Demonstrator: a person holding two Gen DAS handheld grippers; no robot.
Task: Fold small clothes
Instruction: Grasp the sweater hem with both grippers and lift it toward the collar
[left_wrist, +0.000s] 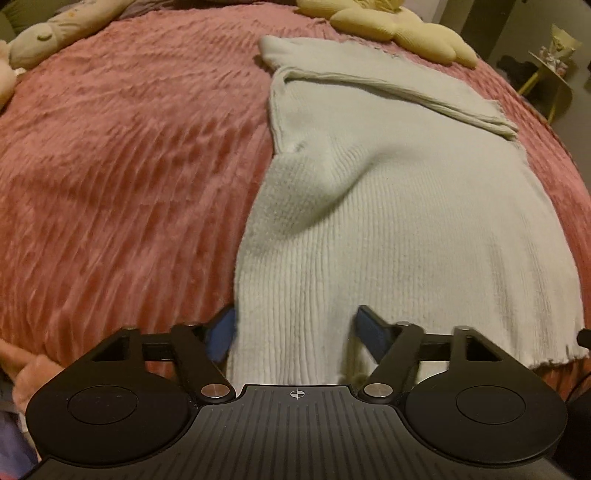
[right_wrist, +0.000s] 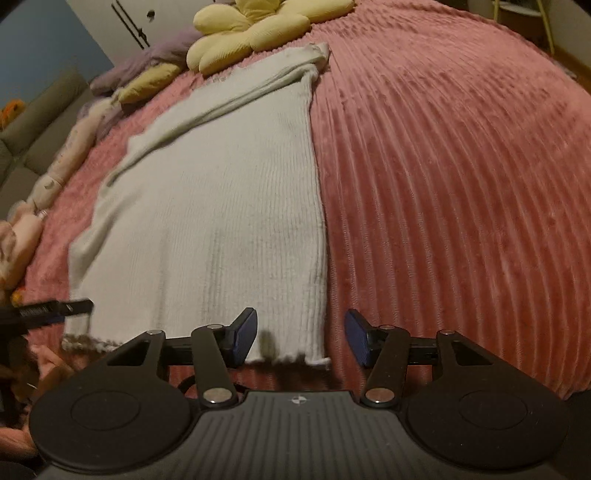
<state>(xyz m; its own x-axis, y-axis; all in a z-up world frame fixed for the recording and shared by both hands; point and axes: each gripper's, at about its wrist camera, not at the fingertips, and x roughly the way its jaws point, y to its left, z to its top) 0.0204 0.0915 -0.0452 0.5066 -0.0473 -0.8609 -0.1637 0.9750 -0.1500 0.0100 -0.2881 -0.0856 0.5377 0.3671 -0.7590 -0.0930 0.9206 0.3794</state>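
A pale ribbed knit sweater (left_wrist: 388, 229) lies flat on a pink ribbed blanket (left_wrist: 122, 173), with one sleeve folded across its upper part. My left gripper (left_wrist: 293, 332) is open, its blue pads astride the sweater's near left hem corner. The sweater also shows in the right wrist view (right_wrist: 221, 229). My right gripper (right_wrist: 300, 338) is open, its pads either side of the near right hem corner. The left gripper's finger (right_wrist: 55, 308) shows at the left edge of the right wrist view.
A yellow flower-shaped cushion (right_wrist: 255, 27) lies beyond the sweater's top. Plush toys (left_wrist: 48, 35) line the far left of the bed. A yellow side table (left_wrist: 550, 74) stands off the bed to the right. A grey sofa (right_wrist: 33, 125) is at the left.
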